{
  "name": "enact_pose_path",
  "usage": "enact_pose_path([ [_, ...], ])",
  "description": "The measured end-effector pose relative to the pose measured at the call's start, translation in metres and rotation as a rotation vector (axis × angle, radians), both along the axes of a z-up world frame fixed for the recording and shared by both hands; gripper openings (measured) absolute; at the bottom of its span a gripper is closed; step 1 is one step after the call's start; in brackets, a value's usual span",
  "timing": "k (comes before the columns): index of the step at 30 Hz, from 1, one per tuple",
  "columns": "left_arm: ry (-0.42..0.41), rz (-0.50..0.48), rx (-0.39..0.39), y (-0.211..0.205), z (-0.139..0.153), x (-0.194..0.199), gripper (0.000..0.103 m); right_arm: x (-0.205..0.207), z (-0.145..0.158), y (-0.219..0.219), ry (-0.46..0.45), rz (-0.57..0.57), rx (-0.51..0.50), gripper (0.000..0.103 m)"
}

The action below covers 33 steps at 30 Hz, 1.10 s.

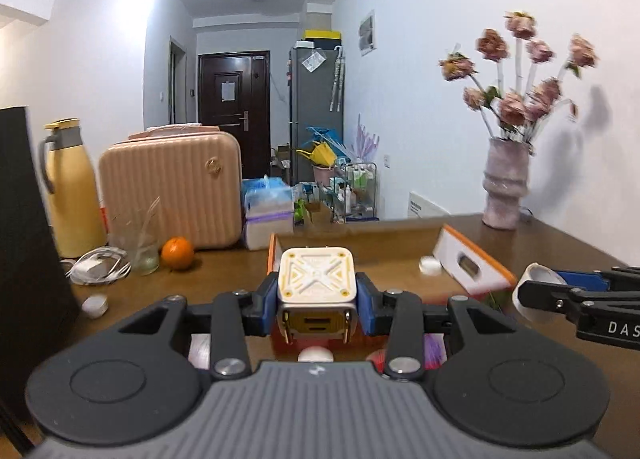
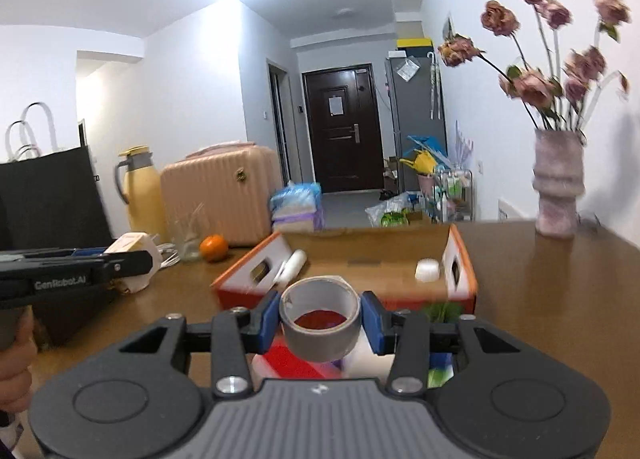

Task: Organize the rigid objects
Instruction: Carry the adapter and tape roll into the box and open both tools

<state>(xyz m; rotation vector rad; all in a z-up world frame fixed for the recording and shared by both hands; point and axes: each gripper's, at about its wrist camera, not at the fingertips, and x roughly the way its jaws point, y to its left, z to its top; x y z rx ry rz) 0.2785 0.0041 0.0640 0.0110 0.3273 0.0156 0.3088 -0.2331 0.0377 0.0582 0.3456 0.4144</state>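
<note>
Left tool clamping charger cube, right tool clamping tape roll

The flowers in the vase are smeared by motion blur, and the colourful things under the right tool are too hidden and blurred to identify. The black bag is cut off by the left wrist view's edge. Only part of a hand shows at the right wrist view's left edge.
</note>
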Motion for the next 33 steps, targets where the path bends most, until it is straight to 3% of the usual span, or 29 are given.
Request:
enact_pose_path([
  [8, 0.041, -0.026, -0.008, -0.002, 0.004, 0.133, 0.039, 0.136, 0.011, -0.003, 0.013, -0.039, -0.06, 0.042],
  [11, 0.129, -0.047, -0.026, 0.0, -0.006, 0.185, 0.039, 0.185, 0.01, -0.003, 0.062, -0.032, -0.058, 0.042],
  [15, 0.251, -0.061, -0.033, 0.002, -0.025, 0.25, 0.039, 0.258, -0.001, 0.001, 0.206, -0.013, -0.056, 0.042],
  [20, 0.486, -0.068, -0.054, 0.005, -0.069, 0.322, 0.039, 0.329, -0.037, 0.023, 0.384, 0.021, -0.133, 0.043],
  [23, 0.613, -0.031, -0.071, 0.009, -0.093, 0.35, 0.039, 0.354, -0.06, 0.037, 0.462, 0.015, -0.184, 0.043],
  [27, 0.657, -0.016, -0.057, 0.01, -0.106, 0.358, 0.044, 0.373, -0.084, 0.05, 0.568, -0.007, -0.214, 0.044],
  [30, 0.667, 0.001, -0.095, 0.016, -0.108, 0.364, 0.049, 0.373, -0.093, 0.059, 0.567, -0.016, -0.229, 0.067],
  [33, 0.691, -0.023, -0.1, 0.02, -0.106, 0.365, 0.053, 0.369, -0.088, 0.061, 0.556, -0.032, -0.243, 0.071],
])
